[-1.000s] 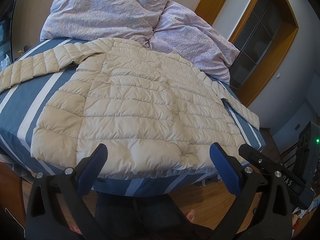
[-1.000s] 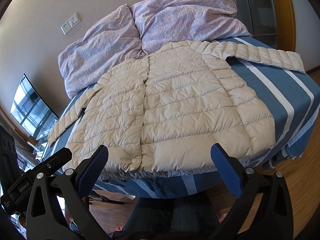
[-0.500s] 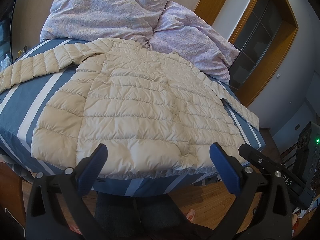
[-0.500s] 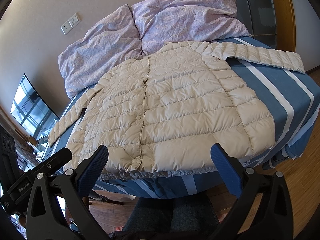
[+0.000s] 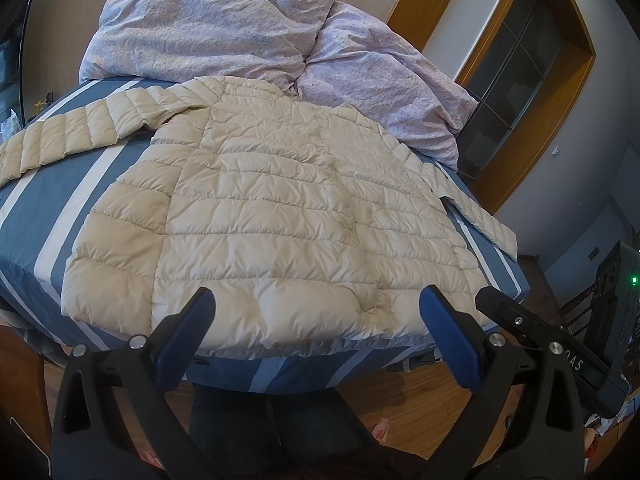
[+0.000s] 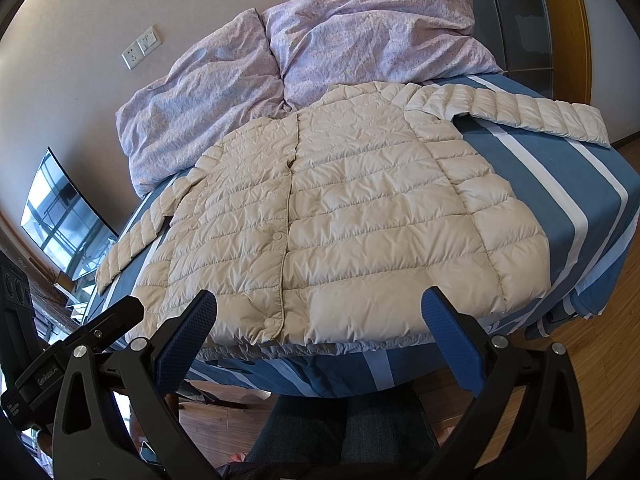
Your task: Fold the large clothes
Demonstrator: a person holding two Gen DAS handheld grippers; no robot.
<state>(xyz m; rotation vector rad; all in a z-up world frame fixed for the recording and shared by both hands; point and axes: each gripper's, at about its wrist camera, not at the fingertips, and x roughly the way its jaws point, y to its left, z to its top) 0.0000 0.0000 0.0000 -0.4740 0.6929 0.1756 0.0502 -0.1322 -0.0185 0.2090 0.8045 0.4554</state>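
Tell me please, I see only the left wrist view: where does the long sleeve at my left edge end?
Observer: Its cuff lies flat at the side edge of the bed.
Operator: Is the jacket closed?
Observer: Yes. The jacket lies front up, and the snap buttons down its middle are shut.
Operator: And the other gripper?
Observer: The right hand-held gripper is open and empty, just before the hem.

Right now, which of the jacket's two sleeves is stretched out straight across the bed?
The sleeve on the person's right, reaching out over the blue striped sheet. The other sleeve angles down close beside the jacket body.
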